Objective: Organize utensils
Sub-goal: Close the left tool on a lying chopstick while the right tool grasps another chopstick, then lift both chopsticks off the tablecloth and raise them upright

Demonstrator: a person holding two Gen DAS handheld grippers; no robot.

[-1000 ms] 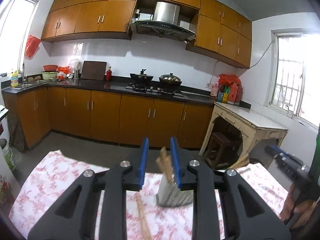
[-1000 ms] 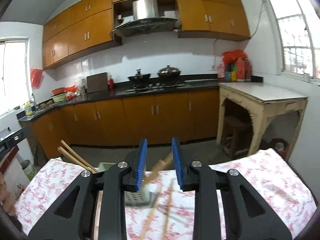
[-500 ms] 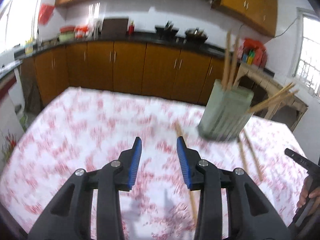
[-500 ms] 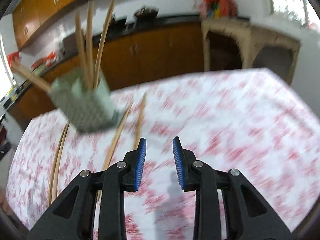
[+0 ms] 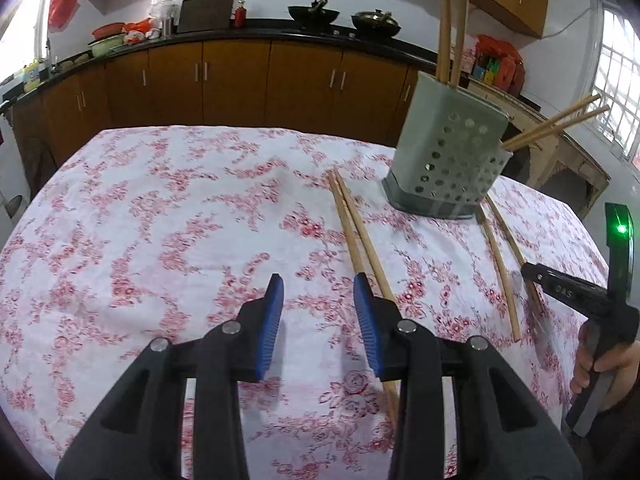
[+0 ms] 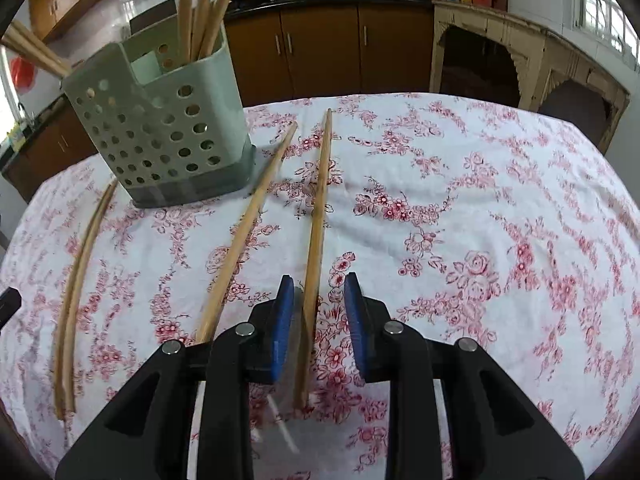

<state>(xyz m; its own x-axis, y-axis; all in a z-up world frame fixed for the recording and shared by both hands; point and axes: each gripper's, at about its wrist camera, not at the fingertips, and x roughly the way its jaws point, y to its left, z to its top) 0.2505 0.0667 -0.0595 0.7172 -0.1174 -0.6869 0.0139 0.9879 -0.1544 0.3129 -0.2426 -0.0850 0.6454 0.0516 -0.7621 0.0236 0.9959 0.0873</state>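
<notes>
A grey-green perforated utensil holder (image 5: 446, 160) (image 6: 160, 136) stands on the floral tablecloth with several wooden chopsticks upright in it. Loose chopsticks lie on the cloth. In the right wrist view one chopstick (image 6: 316, 232) runs between the open jaws of my right gripper (image 6: 319, 292), another (image 6: 248, 232) lies just left of it, and a pair (image 6: 76, 292) lies at far left. My left gripper (image 5: 319, 294) is open and empty, with a chopstick pair (image 5: 358, 236) just right of its right finger. The right gripper also shows in the left wrist view (image 5: 568, 292).
The table (image 5: 160, 220) is covered by a white cloth with red flowers. Kitchen cabinets (image 5: 240, 76) run behind it and a worn wooden side table (image 6: 520, 52) stands at the right. The table edge is close below both grippers.
Both grippers have tilted down from facing the kitchen to facing the tabletop and moved closer to the cloth. The right gripper now straddles a chopstick.
</notes>
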